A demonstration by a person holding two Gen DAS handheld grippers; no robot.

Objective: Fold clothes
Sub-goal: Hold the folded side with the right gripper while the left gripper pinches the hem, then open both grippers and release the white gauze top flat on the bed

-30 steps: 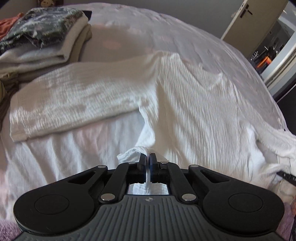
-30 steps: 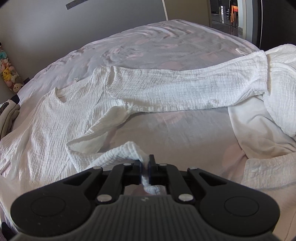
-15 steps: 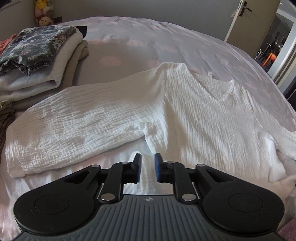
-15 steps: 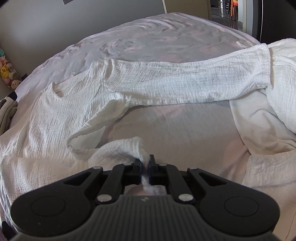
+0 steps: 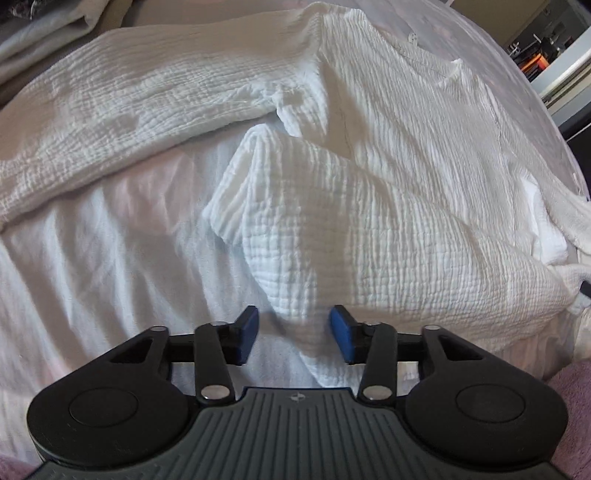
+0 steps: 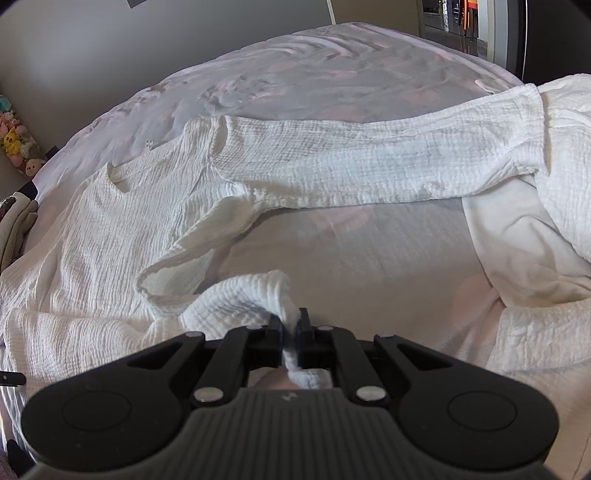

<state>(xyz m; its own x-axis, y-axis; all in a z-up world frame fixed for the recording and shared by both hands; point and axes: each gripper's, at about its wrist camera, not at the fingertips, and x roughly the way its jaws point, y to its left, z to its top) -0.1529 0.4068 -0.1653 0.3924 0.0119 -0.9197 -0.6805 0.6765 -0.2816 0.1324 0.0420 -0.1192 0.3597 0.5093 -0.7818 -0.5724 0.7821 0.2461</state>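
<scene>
A white crinkled long-sleeved shirt (image 5: 388, 155) lies spread on the bed, front up, with its left sleeve (image 5: 129, 96) stretched out. My left gripper (image 5: 294, 330) is open, its blue pads either side of a raised fold of the shirt's lower left hem (image 5: 295, 258). In the right wrist view the same shirt (image 6: 110, 229) lies with its right sleeve (image 6: 369, 166) stretched across the bed. My right gripper (image 6: 291, 332) is shut on a bunched corner of the shirt's hem (image 6: 258, 295).
The bed has a pale floral cover (image 6: 314, 74). A stack of folded clothes (image 5: 55, 22) sits at the far left. More white garments (image 6: 546, 221) lie heaped at the right. Plush toys (image 6: 16, 144) stand by the wall. A doorway (image 5: 535, 48) is at the far right.
My left gripper let go of the hem and opened wide, then dropped closer over the cloth. My right gripper stayed shut on its corner and barely moved.
</scene>
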